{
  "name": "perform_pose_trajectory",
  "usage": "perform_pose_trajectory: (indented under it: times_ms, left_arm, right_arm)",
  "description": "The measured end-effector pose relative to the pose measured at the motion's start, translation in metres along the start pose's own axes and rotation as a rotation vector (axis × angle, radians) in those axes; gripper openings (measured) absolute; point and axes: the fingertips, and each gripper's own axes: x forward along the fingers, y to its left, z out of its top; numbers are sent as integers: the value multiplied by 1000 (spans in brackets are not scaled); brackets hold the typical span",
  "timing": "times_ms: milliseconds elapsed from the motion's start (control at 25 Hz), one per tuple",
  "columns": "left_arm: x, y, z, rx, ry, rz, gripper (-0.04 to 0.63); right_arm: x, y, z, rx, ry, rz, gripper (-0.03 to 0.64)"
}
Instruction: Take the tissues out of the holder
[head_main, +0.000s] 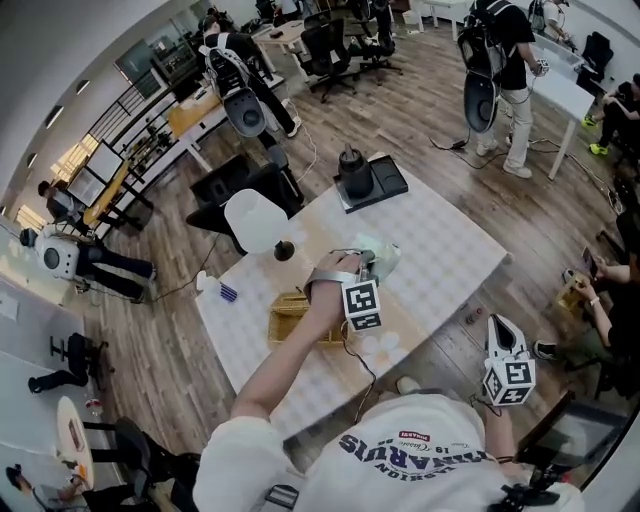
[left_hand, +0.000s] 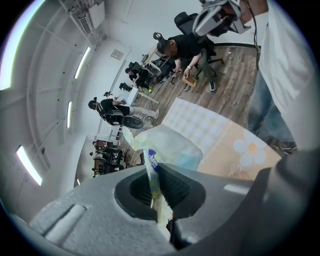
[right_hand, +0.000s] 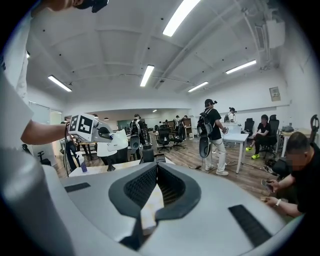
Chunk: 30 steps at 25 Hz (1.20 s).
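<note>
The right tongs (right_hand: 156, 167) are seen closed and empty, off the near edge of the white-clothed counter (head_main: 440, 250). A woven straw holder (head_main: 290, 322) is set on the counter. Just beyond it, outside the holder, a pale green plastic tissue pack (left_hand: 172, 145) is pinched in the closed left tongs (left_hand: 154, 172).

Left tool (left_hand: 155, 184) clamped on tissue pack (left_hand: 172, 145), right tool (right_hand: 157, 165) closed, empty

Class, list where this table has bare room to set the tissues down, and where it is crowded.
Bare: the checked cloth, from the black tray to the right corner. Crowded: around the wicker holder and left gripper.
</note>
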Motion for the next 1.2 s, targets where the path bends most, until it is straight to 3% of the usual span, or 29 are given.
perform_pose_trajectory:
  times_ms: [320, 640, 1200]
  left_arm:
    - [4, 0, -1, 5, 10, 3, 2]
    - [33, -18, 8, 9, 6, 0, 2]
    - [141, -109, -5, -17, 36, -24, 2]
  right_arm:
    - [5, 4, -2, 8, 7, 16, 8]
    - [-3, -13, -8, 19, 8, -22, 8]
    - [-12, -28, -17, 25, 31, -80, 8]
